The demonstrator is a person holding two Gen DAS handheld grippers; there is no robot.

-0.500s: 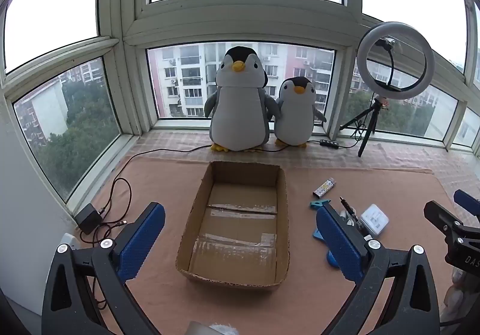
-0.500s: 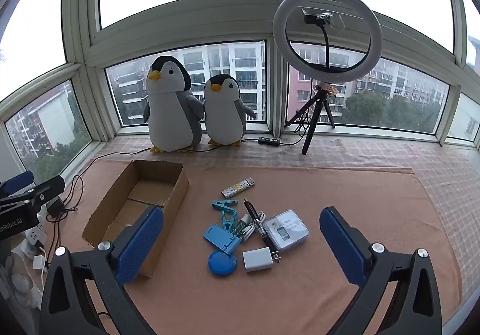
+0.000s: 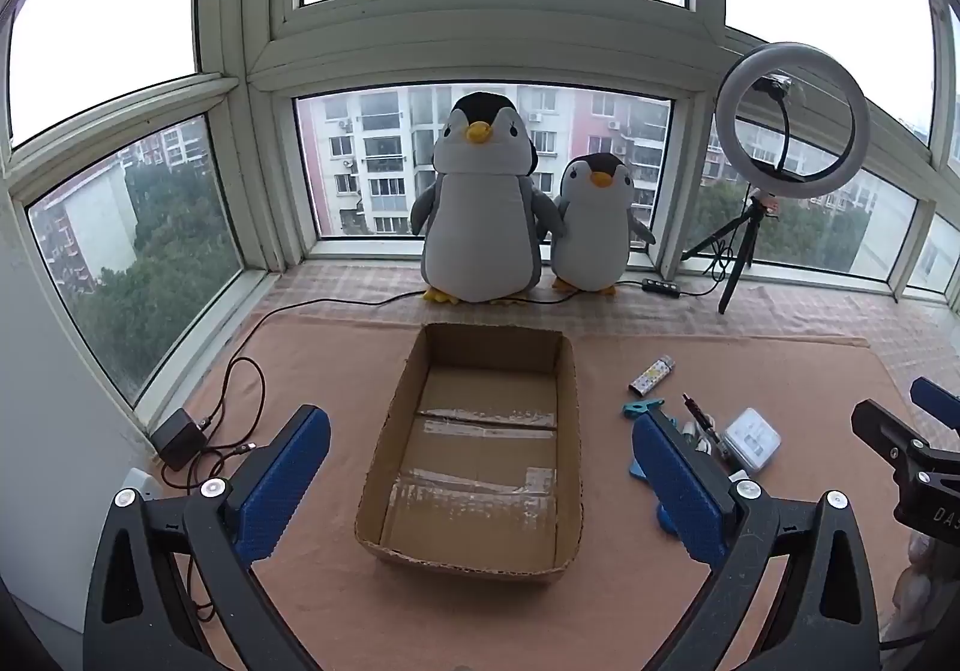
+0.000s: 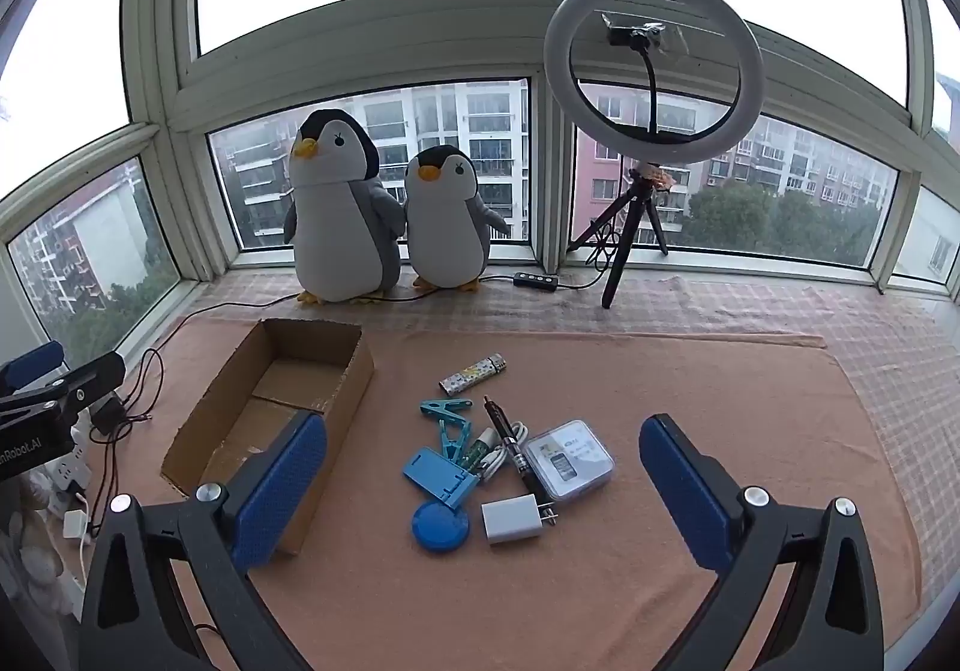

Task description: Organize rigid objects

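Both my grippers, left gripper [image 3: 480, 482] and right gripper [image 4: 483, 482], hang with jaws spread wide, nothing held. Cardboard box [image 3: 570, 371] sits at my left's 12 o'clock; the white charger [image 4: 513, 518] sits at my right's 12.

We've got a bay window [image 4: 372, 155] with pale green frames, grey overcast sky, apartment blocks and trees outside, two plush penguins [image 4: 342, 215] on the checked sill [image 4: 750, 305], ring light [image 4: 654, 65] on a tripod, peach cloth [image 4: 690, 389] covering our platform
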